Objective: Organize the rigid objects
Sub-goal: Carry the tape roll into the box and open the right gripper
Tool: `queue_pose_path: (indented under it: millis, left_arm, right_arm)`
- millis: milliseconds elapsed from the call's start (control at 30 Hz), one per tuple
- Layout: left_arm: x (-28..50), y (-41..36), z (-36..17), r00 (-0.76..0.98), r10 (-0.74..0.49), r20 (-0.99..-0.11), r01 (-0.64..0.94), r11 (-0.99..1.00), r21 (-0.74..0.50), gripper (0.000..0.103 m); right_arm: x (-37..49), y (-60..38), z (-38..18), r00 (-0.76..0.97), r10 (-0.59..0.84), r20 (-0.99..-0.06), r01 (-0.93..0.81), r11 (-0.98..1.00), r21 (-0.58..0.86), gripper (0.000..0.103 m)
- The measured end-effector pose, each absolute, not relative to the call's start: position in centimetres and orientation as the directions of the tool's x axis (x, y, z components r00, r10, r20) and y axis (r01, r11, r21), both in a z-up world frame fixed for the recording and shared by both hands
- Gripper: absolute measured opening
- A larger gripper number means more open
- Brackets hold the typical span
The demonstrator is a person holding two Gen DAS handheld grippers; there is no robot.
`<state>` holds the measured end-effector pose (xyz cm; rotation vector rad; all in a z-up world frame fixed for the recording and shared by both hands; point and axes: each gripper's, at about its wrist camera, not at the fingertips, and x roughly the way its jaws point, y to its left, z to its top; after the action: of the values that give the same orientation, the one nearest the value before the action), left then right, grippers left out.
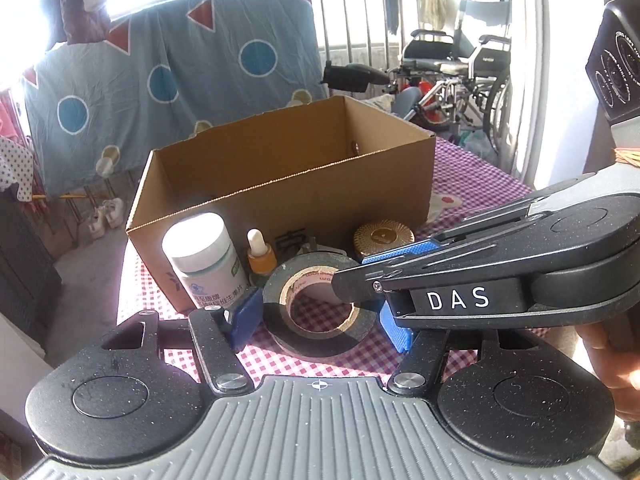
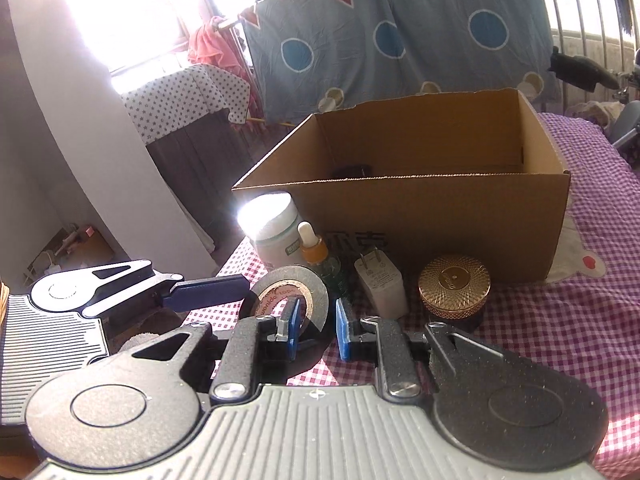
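Five loose things: lined along the front of the box, none of them seen inside it yet
Box (image 2: 420,232): open-topped cardboard on the checked cloth (image 2: 560,340); something small and dark lies inside, too hidden to name; black characters printed on the front wall, mostly covered
White bottle (image 1: 204,260): at the box's left corner; green-edged label with blue Chinese print, too small to read surely
Tape roll (image 1: 320,312): lies flat in front of the bottle and dropper; red print inside the core, seemingly "tape", brand unclear
Gold jar (image 2: 454,284): just right of the white plug (image 2: 380,284); plug bears grey print, unreadable
Dropper bottle (image 2: 312,248): amber, between bottle and plug
Left gripper (image 1: 320,320): spread wide, one pad on each side of the roll, not yet pressing
Right gripper (image 2: 316,324): narrow gap, one pad inside the roll's hole, one outside its wall; "DAS" on its body
Advice: I judge the roll is next; pinch the wall squarely with one tool, back the other off, lift clear of the dropper, then over the rim
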<state>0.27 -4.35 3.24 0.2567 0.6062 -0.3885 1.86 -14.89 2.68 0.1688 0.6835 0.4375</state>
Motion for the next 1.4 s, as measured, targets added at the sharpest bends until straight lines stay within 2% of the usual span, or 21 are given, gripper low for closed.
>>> queue_pose_path:
  millis: [267, 433, 567, 633, 667, 767, 1000, 1133, 1233, 1300, 1400]
  left_arm:
    - [0.9, -4.8, 7.8, 0.833, -0.271, -0.482, 0.4, 0.897, 0.189, 0.064]
    - [4.2, -5.5, 10.4, 0.847, -0.278, -0.454, 0.404, 0.891, 0.208, 0.064]
    - [8.5, -6.0, 11.5, 0.818, -0.289, -0.497, 0.425, 0.887, 0.183, 0.064]
    - [10.9, -6.2, 11.6, 0.779, -0.324, -0.536, 0.461, 0.877, 0.139, 0.053]
    - [12.4, -6.2, 11.5, 0.737, -0.359, -0.572, 0.488, 0.869, 0.084, 0.051]
    - [15.8, -7.1, 10.7, 0.687, -0.36, -0.631, 0.5, 0.864, 0.052, 0.051]
    - [21.4, -7.1, 7.7, 0.625, -0.293, -0.723, 0.457, 0.889, 0.035, 0.051]
    - [21.7, -5.9, 8.0, 0.605, -0.321, -0.728, 0.454, 0.891, -0.016, 0.054]
    - [21.0, -4.8, 8.7, 0.625, -0.316, -0.714, 0.437, 0.899, -0.015, 0.064]
    - [20.7, -3.8, 9.4, 0.626, -0.337, -0.703, 0.43, 0.901, -0.049, 0.073]
    - [19.8, -2.5, 10.1, 0.644, -0.356, -0.677, 0.417, 0.905, -0.079, 0.081]
  right_arm:
    - [2.5, -15.0, 7.8, 0.766, 0.445, -0.464, -0.383, 0.896, 0.226, 0.021]
    - [5.9, -15.1, 10.9, 0.78, 0.447, -0.438, -0.407, 0.894, 0.189, 0.021]
    - [11.0, -15.6, 12.2, 0.747, 0.462, -0.479, -0.411, 0.886, 0.213, 0.021]
    - [14.1, -15.8, 12.2, 0.714, 0.479, -0.51, -0.414, 0.877, 0.244, 0.019]
    - [15.7, -15.9, 12.1, 0.681, 0.505, -0.53, -0.418, 0.862, 0.285, 0.019]
    - [20.2, -15.6, 11.0, 0.611, 0.535, -0.583, -0.395, 0.845, 0.362, 0.018]
    - [27.4, -14.9, 7.3, 0.571, 0.458, -0.681, -0.323, 0.888, 0.326, 0.018]
    - [27.3, -16.4, 6.9, 0.565, 0.478, -0.673, -0.318, 0.878, 0.357, 0.018]
    - [26.8, -17.5, 7.3, 0.565, 0.484, -0.668, -0.322, 0.875, 0.362, 0.019]
    - [26.4, -17.9, 7.6, 0.554, 0.486, -0.676, -0.332, 0.874, 0.356, 0.02]
    - [26.0, -18.0, 8.3, 0.529, 0.487, -0.695, -0.362, 0.87, 0.334, 0.021]
